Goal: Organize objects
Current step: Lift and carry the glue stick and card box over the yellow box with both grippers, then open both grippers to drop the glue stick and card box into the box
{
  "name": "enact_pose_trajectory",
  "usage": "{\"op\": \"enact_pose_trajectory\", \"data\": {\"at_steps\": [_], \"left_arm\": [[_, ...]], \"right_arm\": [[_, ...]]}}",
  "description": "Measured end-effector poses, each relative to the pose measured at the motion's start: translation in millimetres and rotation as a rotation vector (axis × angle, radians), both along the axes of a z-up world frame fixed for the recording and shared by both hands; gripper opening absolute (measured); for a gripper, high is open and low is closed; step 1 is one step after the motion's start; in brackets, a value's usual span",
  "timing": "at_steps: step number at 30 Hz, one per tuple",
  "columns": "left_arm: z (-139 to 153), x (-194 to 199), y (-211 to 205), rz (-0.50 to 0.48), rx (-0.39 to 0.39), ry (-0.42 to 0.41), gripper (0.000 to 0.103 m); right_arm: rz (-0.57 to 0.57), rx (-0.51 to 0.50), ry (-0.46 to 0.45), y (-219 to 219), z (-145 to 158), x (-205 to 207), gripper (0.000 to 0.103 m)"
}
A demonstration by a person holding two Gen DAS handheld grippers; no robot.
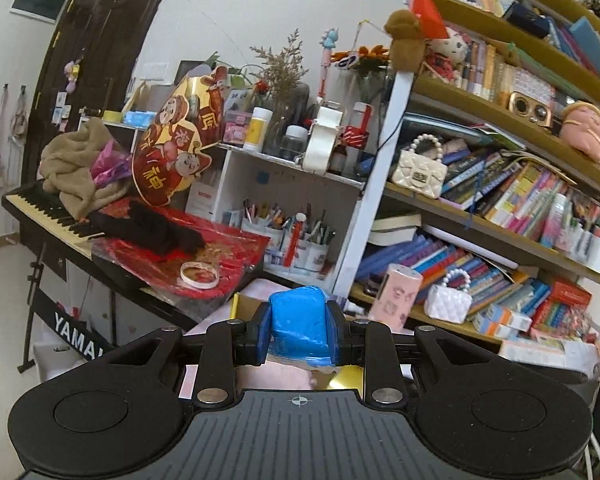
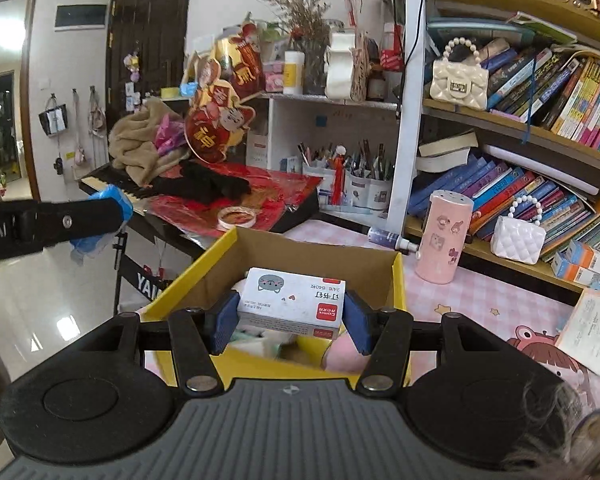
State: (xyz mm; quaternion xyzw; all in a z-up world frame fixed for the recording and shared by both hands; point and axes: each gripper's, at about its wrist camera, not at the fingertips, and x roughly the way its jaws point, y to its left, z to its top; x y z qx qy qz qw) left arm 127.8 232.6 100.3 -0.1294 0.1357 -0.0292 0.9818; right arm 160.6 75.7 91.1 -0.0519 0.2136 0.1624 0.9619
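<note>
I hold blue block (image 1: 298, 322) clamped in left gripper (image 1: 299, 330) jaws. Right gripper (image 2: 289, 314) jaws grasp staple box (image 2: 292, 302), long axis spanning pads. Both loads raised above yellow carton (image 2: 398, 280); right nearer its opening. Carton on pink surface (image 2: 480, 300), near left edge. Bookshelf (image 2: 500, 120) behind, keyboard (image 2: 100, 184) left.

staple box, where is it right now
In the right wrist view, the staple box is clamped in the right gripper, above the open yellow box.

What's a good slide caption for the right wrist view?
Right gripper holding a staples box above the yellow cardboard box.
</note>
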Motion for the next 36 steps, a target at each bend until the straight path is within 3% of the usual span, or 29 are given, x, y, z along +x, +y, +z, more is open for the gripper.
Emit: {"op": "enact_pose_trajectory", "data": {"at_steps": [13,20,25,36], "left_arm": [[-24.4,62.1,-15.6,0.01,0.077,0.129,0.026],[-44.4,100.4,-32.3,-0.047,0.174,0.271,0.026],[-61.2,125.3,-38.3,-0.072,0.145,0.385,0.026],[-86.6,137.1,-43.0,-0.097,0.129,0.499,0.026]], "right_arm": [[0.051,-0.071,0.124,-2.7,-33.1,64.7,0.054],[0.098,-0.126,0.199,-2.3,-52.2,83.4,0.054],[0.121,-0.149,0.28,-0.3,-61.7,104.3,0.054],[0.124,-0.17,0.337,-2.9,-71.9,124.4,0.054]]}}
